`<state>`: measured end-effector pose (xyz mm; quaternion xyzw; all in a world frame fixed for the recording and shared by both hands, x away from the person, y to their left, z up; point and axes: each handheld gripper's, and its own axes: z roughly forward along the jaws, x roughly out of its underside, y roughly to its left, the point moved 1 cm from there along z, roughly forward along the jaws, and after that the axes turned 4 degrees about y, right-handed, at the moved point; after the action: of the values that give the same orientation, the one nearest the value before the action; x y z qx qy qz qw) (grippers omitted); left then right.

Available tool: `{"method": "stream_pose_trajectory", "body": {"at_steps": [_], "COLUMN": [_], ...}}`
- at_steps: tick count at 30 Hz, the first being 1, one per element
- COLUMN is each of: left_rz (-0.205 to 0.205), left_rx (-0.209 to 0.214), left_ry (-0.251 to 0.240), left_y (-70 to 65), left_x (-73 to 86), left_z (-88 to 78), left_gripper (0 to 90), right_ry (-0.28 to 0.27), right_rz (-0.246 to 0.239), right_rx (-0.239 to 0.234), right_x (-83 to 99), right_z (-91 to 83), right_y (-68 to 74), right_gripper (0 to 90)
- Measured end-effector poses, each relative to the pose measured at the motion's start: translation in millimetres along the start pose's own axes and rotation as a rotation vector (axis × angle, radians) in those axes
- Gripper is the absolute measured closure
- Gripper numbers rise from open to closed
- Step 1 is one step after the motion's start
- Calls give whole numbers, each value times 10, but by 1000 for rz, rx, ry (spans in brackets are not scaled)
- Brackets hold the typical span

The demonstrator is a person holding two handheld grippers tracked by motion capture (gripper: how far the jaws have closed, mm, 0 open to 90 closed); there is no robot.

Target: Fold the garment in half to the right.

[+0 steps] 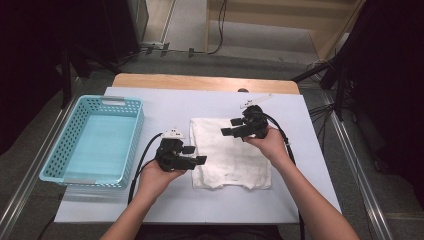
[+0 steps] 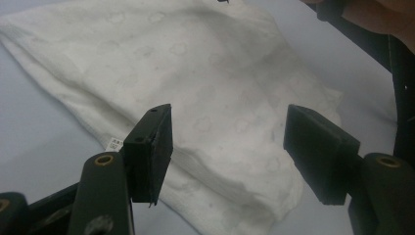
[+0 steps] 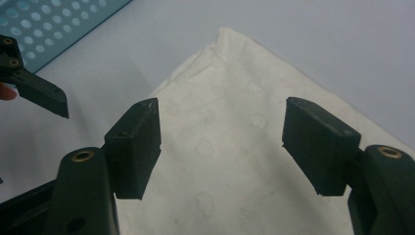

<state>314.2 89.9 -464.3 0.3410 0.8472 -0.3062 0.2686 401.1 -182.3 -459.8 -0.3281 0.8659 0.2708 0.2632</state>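
Left tool (image 1: 199, 155) sits at the near-left edge of the folded white cloth (image 1: 235, 160), jaws apart, nothing between them. Right tool (image 1: 226, 127) hangs over the cloth's far half, jaws also apart and empty. Both point roughly left across the worktop (image 1: 165, 107). Cloth lies flat mid-worktop, well right of the blue basket (image 1: 133, 131) — basket stands at the left edge of the sheet. From up here I can't tell whether either tool touches the fabric.

Left gripper view: left tool (image 2: 230, 147) jaws stand wide, gap clear, pads not on anything. Cloth (image 2: 205, 83) spreads beyond and below them, folded layers stacked along the near edge, faint flower pattern in the weave. Small white tag (image 2: 114, 145) pokes out of that edge, just left of the left jaw. Dark cable and part of a hand (image 2: 386, 19) cross the upper right corner.

Right gripper view: right tool (image 3: 222, 139) jaws wide, empty. Cloth (image 3: 230, 147) runs under the gap, one corner pointing away toward the bare worktop (image 3: 318, 34). Basket wall (image 3: 44, 24) at upper left. One black jaw of the left tool (image 3: 41, 95) comes in from the left edge — clear of the cloth.
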Motion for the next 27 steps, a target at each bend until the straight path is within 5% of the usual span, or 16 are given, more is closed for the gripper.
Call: {"method": "stream_pose_trajectory", "body": {"at_steps": [27], "left_rz": [12], "left_rx": [-116], "left_ry": [44], "left_y": [-61], "left_x": [342], "left_z": [135], "left_gripper": [355], "right_ry": [9], "right_rz": [-34], "right_rx": [-10], "right_x": [-210], "right_z": [324], "right_y": [116], "right_gripper": [299]}}
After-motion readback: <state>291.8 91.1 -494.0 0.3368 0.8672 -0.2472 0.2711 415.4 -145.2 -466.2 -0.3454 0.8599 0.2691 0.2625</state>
